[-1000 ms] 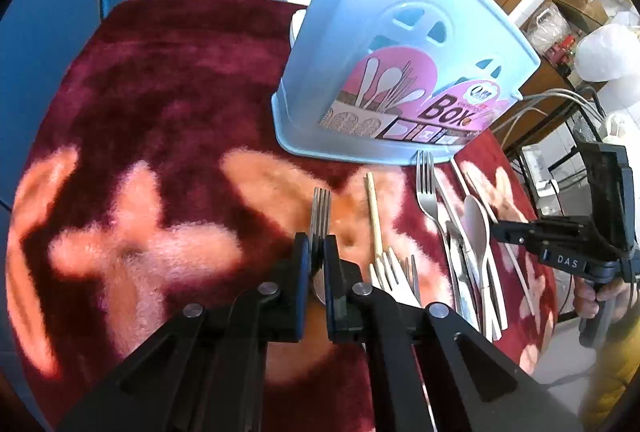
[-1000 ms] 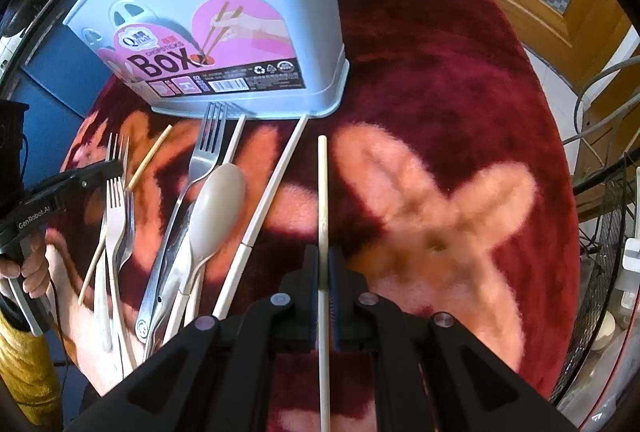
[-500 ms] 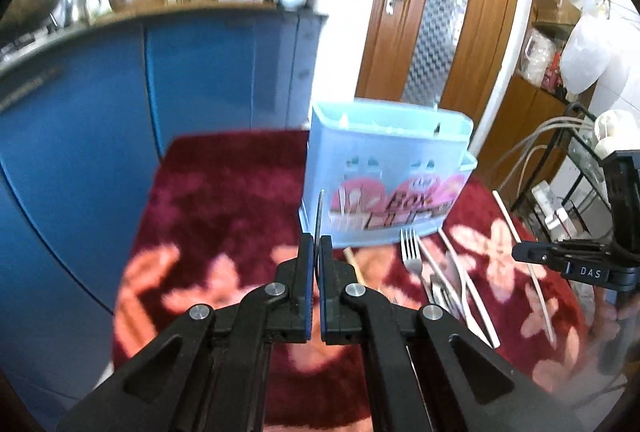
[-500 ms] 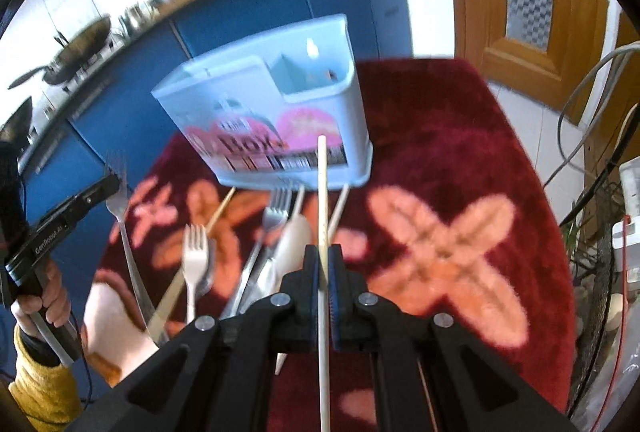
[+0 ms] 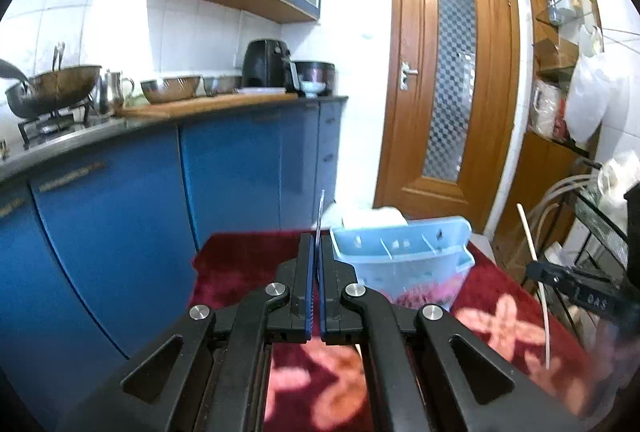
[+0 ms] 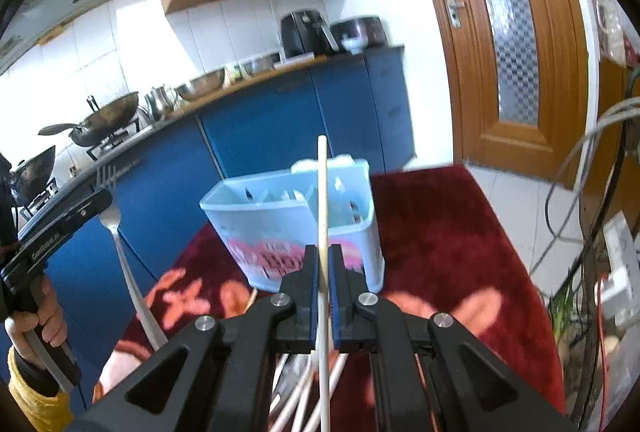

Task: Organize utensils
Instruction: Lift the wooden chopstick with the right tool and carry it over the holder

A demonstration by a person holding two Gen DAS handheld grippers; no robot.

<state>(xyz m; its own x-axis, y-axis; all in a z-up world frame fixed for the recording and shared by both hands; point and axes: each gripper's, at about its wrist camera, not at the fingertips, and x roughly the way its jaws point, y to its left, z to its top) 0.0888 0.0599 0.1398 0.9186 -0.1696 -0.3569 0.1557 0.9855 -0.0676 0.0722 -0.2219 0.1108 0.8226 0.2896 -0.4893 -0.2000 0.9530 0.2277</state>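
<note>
My left gripper (image 5: 316, 248) is shut on a metal fork (image 5: 319, 220), held edge-on with its tines up, above the red floral cloth (image 5: 240, 256). The light blue utensil box (image 5: 404, 252) stands just right of it. My right gripper (image 6: 324, 256) is shut on a pale chopstick (image 6: 322, 184), upright in front of the box (image 6: 288, 220). The fork (image 6: 114, 216) and left gripper (image 6: 60, 228) show at left in the right wrist view. The chopstick (image 5: 530, 252) and right gripper (image 5: 576, 292) show at right in the left wrist view.
Several white utensils (image 6: 296, 396) lie on the cloth (image 6: 440, 232) under my right gripper. Blue kitchen cabinets (image 5: 240, 168) with pans on the counter stand behind. A wooden door (image 5: 444, 104) is at back right. Cables and a wire rack (image 6: 600, 232) are at far right.
Both grippers have lifted and tilted up from the cloth, carrying the fork and the chopstick. The box now sits lower in both views.
</note>
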